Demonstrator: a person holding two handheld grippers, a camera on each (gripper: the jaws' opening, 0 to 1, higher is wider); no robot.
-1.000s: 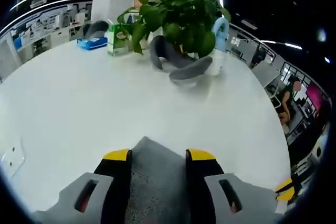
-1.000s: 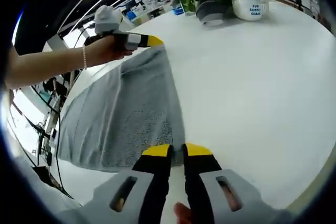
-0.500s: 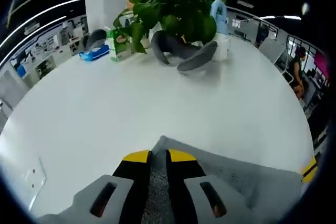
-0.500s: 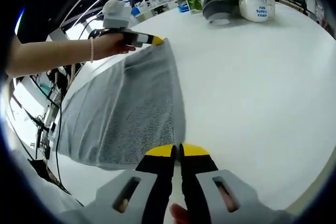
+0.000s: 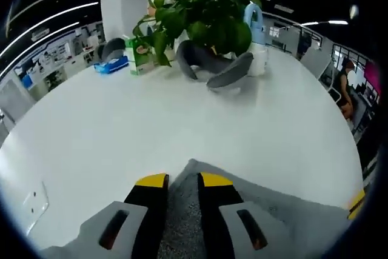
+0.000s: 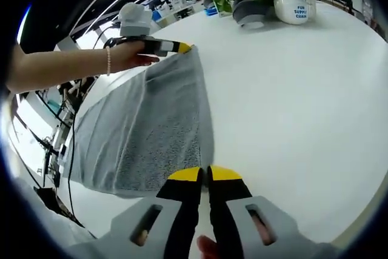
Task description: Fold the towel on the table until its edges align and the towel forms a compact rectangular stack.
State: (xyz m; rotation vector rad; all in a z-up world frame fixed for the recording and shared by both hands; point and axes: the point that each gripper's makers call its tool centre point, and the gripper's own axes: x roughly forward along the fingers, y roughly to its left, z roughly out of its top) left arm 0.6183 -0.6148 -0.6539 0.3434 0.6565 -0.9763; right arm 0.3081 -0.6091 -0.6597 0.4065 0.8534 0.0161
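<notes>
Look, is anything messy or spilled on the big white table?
Nothing is spilled or broken. The grey towel is held up at two corners by the left gripper and the right gripper, so it sags unfolded. The plant and jug stand upright.

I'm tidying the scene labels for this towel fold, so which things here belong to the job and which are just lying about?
Part of the job:
grey towel
left gripper, shut on a towel corner
right gripper, shut on a towel corner
white table

Just lying about:
potted plant
grey neck pillow
green carton
blue packet
white and blue jug
</notes>
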